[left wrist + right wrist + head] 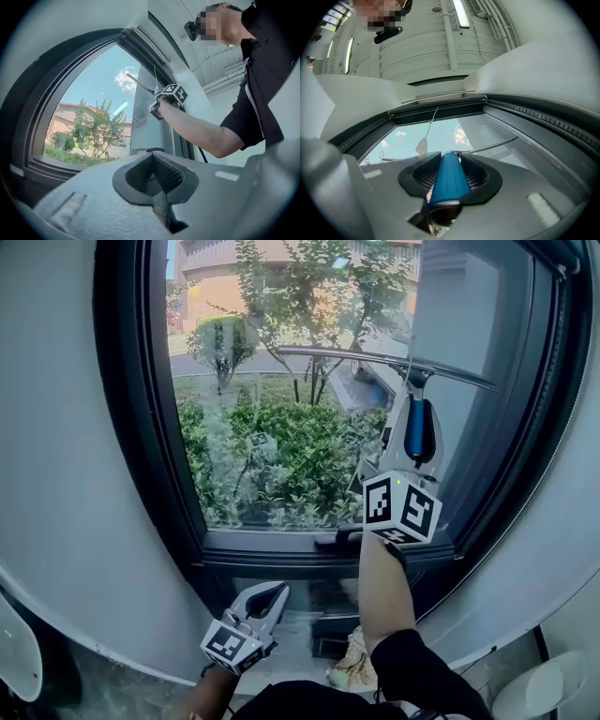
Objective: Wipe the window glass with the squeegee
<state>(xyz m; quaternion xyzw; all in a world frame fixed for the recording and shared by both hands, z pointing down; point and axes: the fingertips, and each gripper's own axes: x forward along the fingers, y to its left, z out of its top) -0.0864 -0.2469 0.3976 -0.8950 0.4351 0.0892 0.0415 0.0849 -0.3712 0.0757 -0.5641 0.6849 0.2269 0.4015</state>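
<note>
**Squeegee** [419, 430] — blue handle clamped between the jaws of the right gripper [417, 442]. Its long blade lies across the upper right of the window glass [272, 418], right end a little lower and near the dark frame [553, 409].

**Left gripper** [265, 601] — held low and near, below the sill, jaws drawn together on nothing.

**Hazards, as judged:**
- The smooth, tapered handle may twist in the jaws under pressure, lifting one blade end and leaving streaks.
- The right blade tip may snag the frame on a sideways pull.
- The tilted blade may miss a strip — uneven contact being the cause.
</note>
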